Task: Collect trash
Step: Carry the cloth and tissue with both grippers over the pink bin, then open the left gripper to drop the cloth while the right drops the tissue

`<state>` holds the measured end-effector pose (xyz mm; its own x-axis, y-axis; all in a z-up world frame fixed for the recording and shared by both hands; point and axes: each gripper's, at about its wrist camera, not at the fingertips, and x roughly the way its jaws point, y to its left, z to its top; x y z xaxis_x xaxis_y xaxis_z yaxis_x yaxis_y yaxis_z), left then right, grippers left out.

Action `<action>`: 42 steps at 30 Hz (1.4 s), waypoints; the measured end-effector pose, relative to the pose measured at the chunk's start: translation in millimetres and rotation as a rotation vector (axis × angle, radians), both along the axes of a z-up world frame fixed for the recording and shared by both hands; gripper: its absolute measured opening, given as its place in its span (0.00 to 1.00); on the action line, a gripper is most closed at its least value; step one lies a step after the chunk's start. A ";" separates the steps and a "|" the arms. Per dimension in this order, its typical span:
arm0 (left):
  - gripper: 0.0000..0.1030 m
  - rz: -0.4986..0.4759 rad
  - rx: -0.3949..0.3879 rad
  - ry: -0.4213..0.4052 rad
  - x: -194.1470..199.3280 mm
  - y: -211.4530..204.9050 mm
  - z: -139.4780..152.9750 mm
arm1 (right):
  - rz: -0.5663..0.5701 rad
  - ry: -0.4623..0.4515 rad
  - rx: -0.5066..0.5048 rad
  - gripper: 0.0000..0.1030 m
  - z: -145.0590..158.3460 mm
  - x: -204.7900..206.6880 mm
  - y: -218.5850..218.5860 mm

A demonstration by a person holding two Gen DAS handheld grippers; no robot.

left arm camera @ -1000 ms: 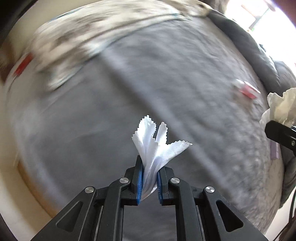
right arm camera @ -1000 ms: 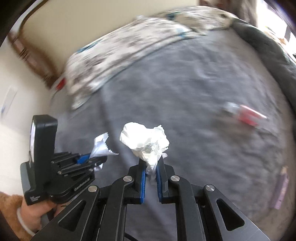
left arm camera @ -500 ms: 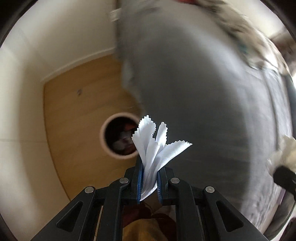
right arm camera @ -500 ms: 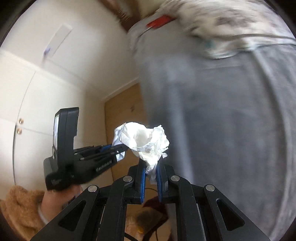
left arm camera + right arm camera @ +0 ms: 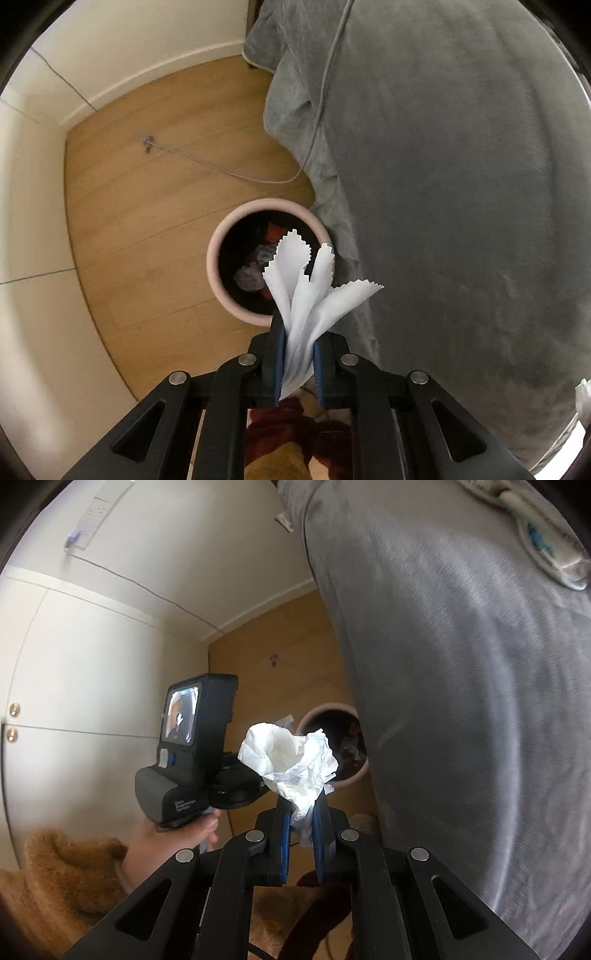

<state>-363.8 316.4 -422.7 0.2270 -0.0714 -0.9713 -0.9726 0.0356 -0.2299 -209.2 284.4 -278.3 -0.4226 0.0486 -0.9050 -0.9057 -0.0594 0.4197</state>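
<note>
My left gripper [image 5: 299,334] is shut on a white paper scrap with zigzag edges [image 5: 314,288], held above the near rim of a round pink bin [image 5: 216,266] on the wooden floor. The bin holds crumpled trash. My right gripper [image 5: 301,805] is shut on a crumpled white tissue [image 5: 288,757], to the right of the left gripper's body [image 5: 192,753] held in a hand. The same bin [image 5: 354,775] appears beyond the tissue, partly hidden by the grey blanket. A bit of the tissue [image 5: 583,402] shows at the left wrist view's right edge.
A grey blanket [image 5: 461,184] drapes over the bed edge right beside the bin. A thin cable [image 5: 229,170] runs across the wooden floor [image 5: 147,221] to a wall socket [image 5: 94,513]. Cream walls and a cupboard door [image 5: 74,701] close the left side. A furry sleeve [image 5: 59,878] sits low.
Both grippers swung from over the bed to the floor side and tilted down. The bin came into view and now sits just beyond the paper scrap. Both grips are unchanged.
</note>
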 end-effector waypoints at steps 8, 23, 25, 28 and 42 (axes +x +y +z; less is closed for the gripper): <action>0.53 0.012 -0.031 -0.028 -9.8 8.1 -14.6 | 0.019 -0.019 -0.031 0.10 -18.7 -11.1 22.8; 0.76 0.015 -0.003 0.020 -21.9 1.1 -3.4 | 0.038 0.011 -0.050 0.10 -20.9 -17.3 9.8; 0.79 0.005 0.003 0.032 -25.7 -2.7 0.2 | 0.048 0.030 -0.058 0.11 -24.6 -25.3 11.2; 0.83 -0.004 0.013 0.055 -32.7 -5.7 2.0 | 0.074 0.037 -0.068 0.11 -31.0 -37.6 12.6; 0.85 0.069 0.021 0.099 -74.9 -11.8 4.1 | 0.117 -0.040 -0.111 0.46 -51.8 -71.5 20.2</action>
<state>-438.8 304.6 -418.6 0.1332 -0.0387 -0.9903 -0.9908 -0.0283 -0.1321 -280.8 304.6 -330.2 -0.3827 -0.0999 -0.9185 -0.9115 -0.1213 0.3930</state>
